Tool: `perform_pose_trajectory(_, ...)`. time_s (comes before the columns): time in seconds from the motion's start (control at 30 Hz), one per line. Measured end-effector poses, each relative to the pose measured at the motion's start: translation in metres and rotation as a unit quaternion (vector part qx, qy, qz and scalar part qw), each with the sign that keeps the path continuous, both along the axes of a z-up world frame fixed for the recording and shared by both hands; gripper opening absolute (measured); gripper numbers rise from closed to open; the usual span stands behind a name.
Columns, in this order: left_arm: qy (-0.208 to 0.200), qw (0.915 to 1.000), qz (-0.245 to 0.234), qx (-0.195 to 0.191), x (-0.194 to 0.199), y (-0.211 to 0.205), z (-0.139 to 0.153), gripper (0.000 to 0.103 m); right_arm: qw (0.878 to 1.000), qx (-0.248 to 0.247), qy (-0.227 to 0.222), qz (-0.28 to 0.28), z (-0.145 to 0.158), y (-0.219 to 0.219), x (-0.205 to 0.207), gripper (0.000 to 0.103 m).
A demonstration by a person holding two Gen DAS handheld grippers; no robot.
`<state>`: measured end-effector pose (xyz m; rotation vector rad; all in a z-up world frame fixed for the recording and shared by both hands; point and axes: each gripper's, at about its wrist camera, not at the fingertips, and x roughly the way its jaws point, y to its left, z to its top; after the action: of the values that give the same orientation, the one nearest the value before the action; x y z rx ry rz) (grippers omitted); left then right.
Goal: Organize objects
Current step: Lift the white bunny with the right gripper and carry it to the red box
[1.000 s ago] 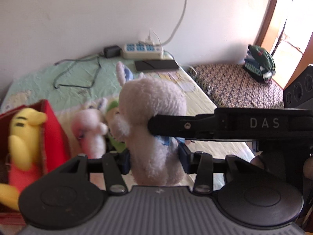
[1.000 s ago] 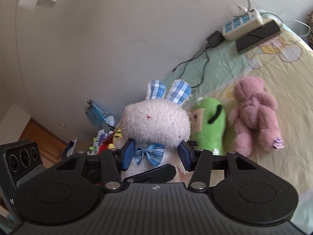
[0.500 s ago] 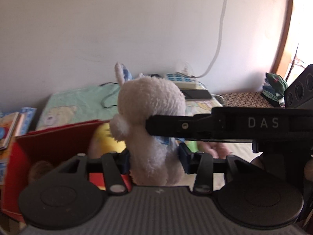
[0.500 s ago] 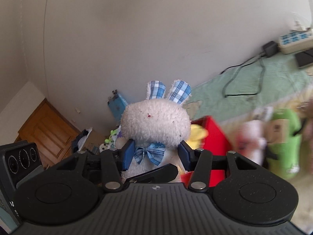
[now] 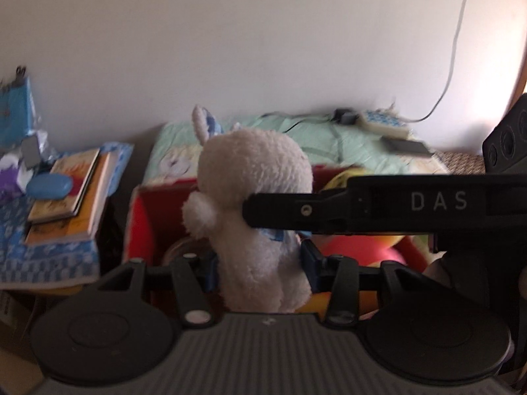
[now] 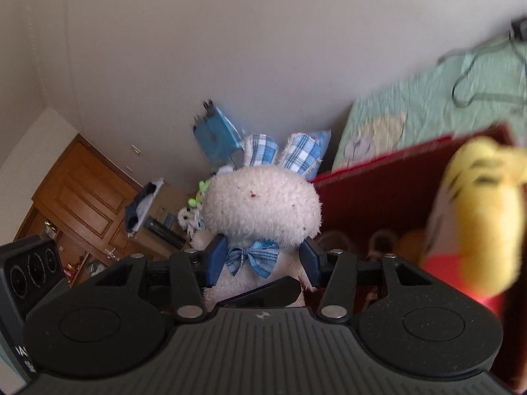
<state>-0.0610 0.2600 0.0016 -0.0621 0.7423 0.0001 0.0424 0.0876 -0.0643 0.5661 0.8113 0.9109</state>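
Both tools clenched one white bunny (image 5: 257,204): the left tool (image 5: 260,266) gripped its body from behind, the right tool (image 6: 263,260) pinched its neck at the bow. A red box (image 6: 378,194) sat just beyond, holding a yellow plush (image 6: 474,217).

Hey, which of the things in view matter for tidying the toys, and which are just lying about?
Part of the job:
- white fluffy plush rabbit with blue checked ears, clamped by both the left gripper and right gripper
- red open-topped box
- yellow plush toy in a red top, already inside

Lying about:
- stacked books
- white power strip
- brown wooden door
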Motion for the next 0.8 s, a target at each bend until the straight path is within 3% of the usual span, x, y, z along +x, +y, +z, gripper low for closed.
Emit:
perform_pose_trajectory(0.27,0.052,0.9985,0.009,0.014,0.015,0.038,-0.032,0.046,0.999,-0.029,0.044,-0.001,-0.024,0.036,0.003,0.051)
perform_pose_trajectory(0.53,0.072,0.9972,0.006,0.02,0.018,0.05,-0.046,0.047,0.996,-0.044,0.083,-0.005,-0.04,0.052,0.01,0.051)
perform_pose_trajectory(0.6,0.069,0.9973,0.003,0.026,0.017,0.049,-0.048,0.05,0.995,-0.045,0.088,-0.009,-0.043,0.054,0.013,0.051)
perform_pose_trajectory(0.67,0.067,0.9971,-0.003,0.036,0.015,0.047,-0.049,0.061,0.994,-0.055,0.089,-0.019,-0.044,0.055,0.015,0.049)
perform_pose_trajectory(0.8,0.068,0.9967,-0.012,0.043,0.012,0.043,-0.051,0.064,0.994,-0.074,0.075,-0.01,-0.041,0.06,0.013,0.049)
